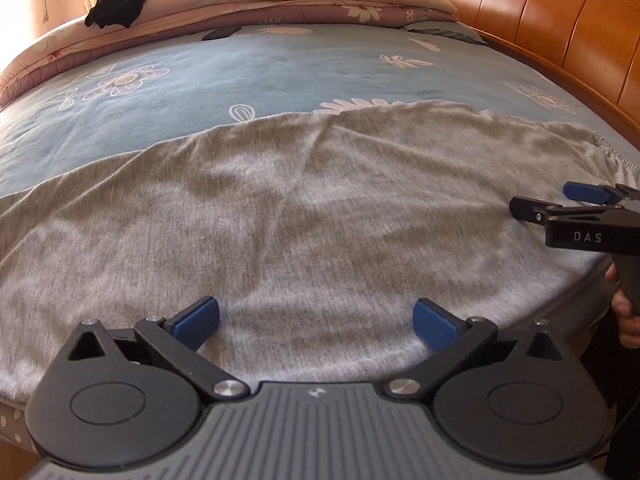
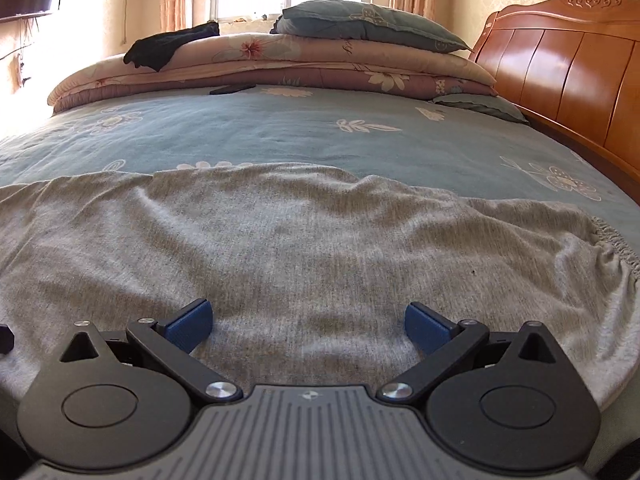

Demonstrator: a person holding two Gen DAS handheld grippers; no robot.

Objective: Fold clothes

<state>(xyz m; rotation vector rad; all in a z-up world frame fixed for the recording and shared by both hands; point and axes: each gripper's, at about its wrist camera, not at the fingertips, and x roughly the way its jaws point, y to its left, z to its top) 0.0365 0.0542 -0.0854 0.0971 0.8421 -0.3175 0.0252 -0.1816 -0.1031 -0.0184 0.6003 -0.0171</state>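
Lying flat across the near edge of the bed [image 1: 280,68], the grey garment [image 1: 304,208] fills the lower half of both wrist views, its long axis running left to right across the frame, crosswise to the way both tools point. Its near hem drapes just over the bed's edge, right under the cameras; its far edge sits along the middle of the frame against the blue floral bedspread [image 2: 320,132].

Left gripper [image 1: 316,318] first: fingers [image 1: 198,322] spread wide apart, nothing between them, grey cloth directly below and ahead. Whether the tips touch the fabric I cannot tell. Right gripper [image 2: 308,326] — same story, fingers [image 2: 190,324] wide apart and empty, poised over the near strip of the garment. In the left view it shows at the right edge of the frame, low over the cloth and close to the gathered, stitched end [image 2: 612,240] of the garment that bunches at the right of the frame.

So the right tool is nearer that bunched end, the left nearer the middle and the long run of cloth stretching off to the left of the frame. My read: no fold made yet, and the near hem is what both sets of fingers would have to pinch. In the upper part of the frame, stacked quilts [image 2: 280,64], a pillow [image 2: 368,20] and a dark garment [image 2: 168,44] lie well clear.
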